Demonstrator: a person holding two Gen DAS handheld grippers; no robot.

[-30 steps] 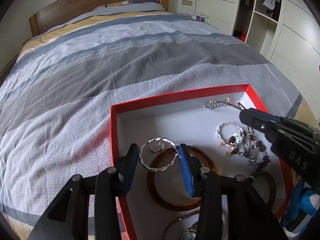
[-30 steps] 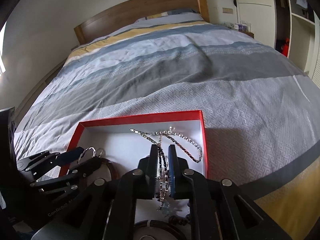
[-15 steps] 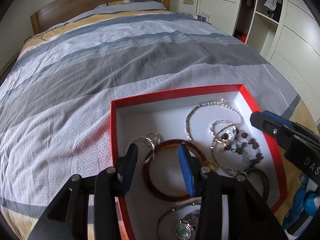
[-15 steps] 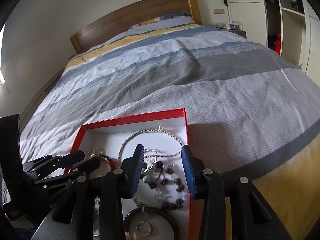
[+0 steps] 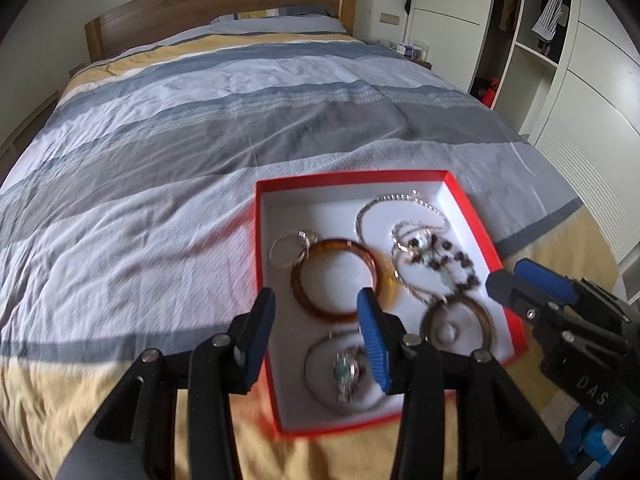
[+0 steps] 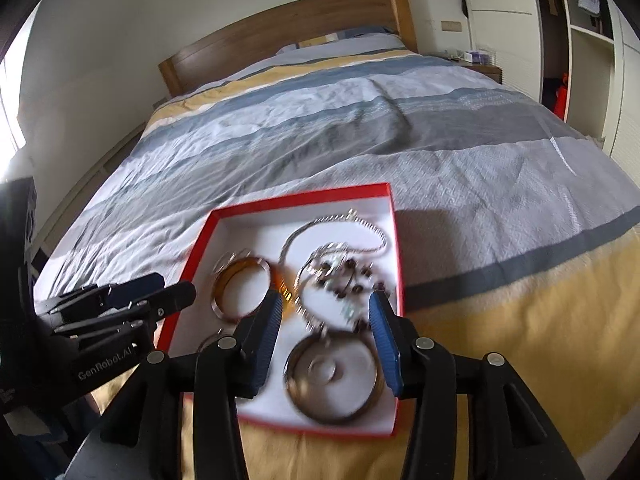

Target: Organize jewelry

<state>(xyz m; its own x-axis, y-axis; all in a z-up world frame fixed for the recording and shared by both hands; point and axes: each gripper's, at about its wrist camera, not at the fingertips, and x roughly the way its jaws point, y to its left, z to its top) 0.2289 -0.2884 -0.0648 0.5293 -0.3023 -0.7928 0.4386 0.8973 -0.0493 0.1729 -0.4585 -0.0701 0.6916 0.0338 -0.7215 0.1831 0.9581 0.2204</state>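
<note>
Claws: our left claw (image 5: 316, 316) and right claw (image 6: 324, 320) gape, empty, above the box (image 5: 460, 196).
Jewelry: bangle (image 5: 304, 280), necklaces (image 5: 436, 256) together — we judge them sorted.

my left black two-finger gripper with blue ribbed pads (image 5: 316, 332): jaws gaping wide, holding nothing | my right black two-finger gripper with blue ribbed pads (image 6: 326, 330): jaws spread wide, gripping nothing | both pointing forward, side by side

Both wrist views look down-forward, close over red box (image 5: 460, 196) (image 6: 304, 196); bed (image 5: 200, 120) shared behind.
</note>
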